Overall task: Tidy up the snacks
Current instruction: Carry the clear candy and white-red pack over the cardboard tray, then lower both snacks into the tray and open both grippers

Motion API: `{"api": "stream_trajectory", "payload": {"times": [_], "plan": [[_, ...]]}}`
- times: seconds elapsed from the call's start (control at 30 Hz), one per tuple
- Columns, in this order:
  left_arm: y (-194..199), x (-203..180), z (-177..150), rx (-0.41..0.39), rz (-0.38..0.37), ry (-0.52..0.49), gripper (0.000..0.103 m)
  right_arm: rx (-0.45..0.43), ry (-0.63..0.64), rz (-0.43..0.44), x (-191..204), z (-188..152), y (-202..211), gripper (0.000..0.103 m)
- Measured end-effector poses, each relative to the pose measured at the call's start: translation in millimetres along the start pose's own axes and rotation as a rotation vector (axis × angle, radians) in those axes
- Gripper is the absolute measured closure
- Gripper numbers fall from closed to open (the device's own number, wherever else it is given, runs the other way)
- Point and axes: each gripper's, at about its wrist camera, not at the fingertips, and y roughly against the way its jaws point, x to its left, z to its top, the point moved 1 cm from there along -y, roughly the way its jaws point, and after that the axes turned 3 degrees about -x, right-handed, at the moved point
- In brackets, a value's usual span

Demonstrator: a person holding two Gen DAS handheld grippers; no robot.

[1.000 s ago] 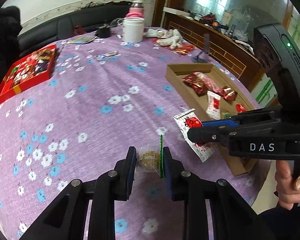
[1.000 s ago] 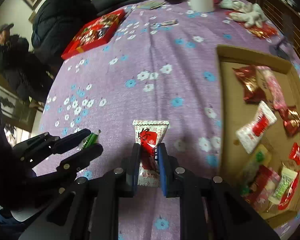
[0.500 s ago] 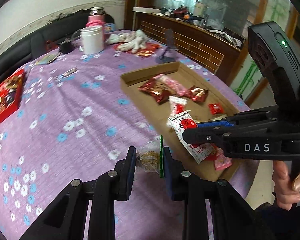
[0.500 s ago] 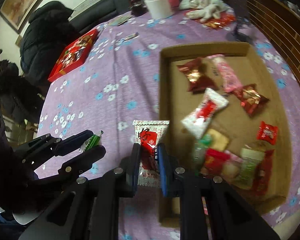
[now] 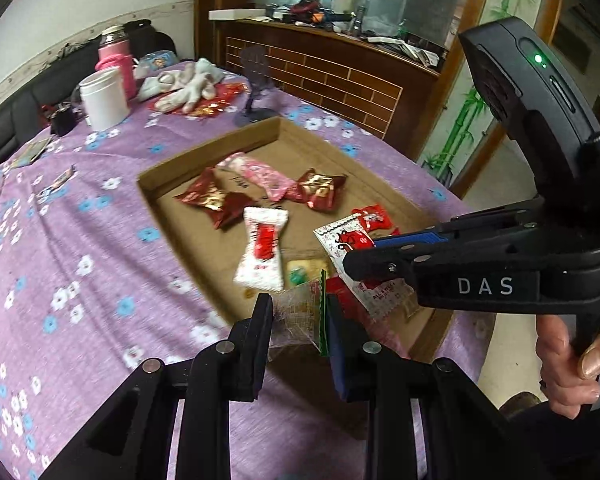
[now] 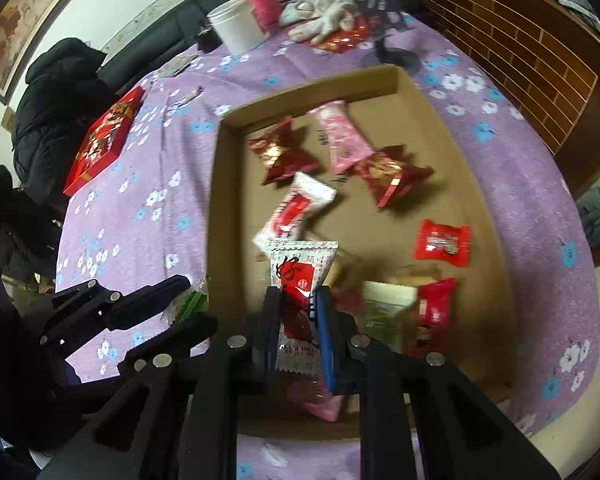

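My right gripper (image 6: 297,312) pinches a white packet with a red emblem (image 6: 300,276), holding it over the near part of the cardboard tray (image 6: 480,208); my left gripper (image 5: 298,314) clamps a clear-wrapped snack with a green edge (image 5: 300,314) above the tray's near-left rim; inside the tray lie dark red foil packets (image 6: 284,156), a pink packet (image 6: 342,138), a white-and-red candy (image 6: 296,208) and a small red sachet (image 6: 442,242); the tray sits on a purple flowered tablecloth (image 6: 148,184); far left is a red box (image 6: 106,140), farther off a white jar (image 6: 236,26).
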Motion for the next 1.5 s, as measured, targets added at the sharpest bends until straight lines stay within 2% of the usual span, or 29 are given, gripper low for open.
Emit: {"api": "stream_trajectory", "payload": {"times": [0.47,1.03,1.33,1.5], "plan": [[-40,-21,15,0.046,-0.018,-0.027,0.077,0.023,-0.04,-0.025,-38,6,-5,0.086],[-75,-22,37,0.063,0.038,-0.064,0.077,0.022,-0.03,-0.051,-55,46,-35,0.086],[-83,-26,36,0.055,0.094,-0.111,0.077,0.031,-0.023,-0.059,-58,53,-51,0.086],[-85,-24,38,0.051,0.099,-0.109,0.076,0.03,-0.019,-0.064,-58,55,-56,0.086]]}}
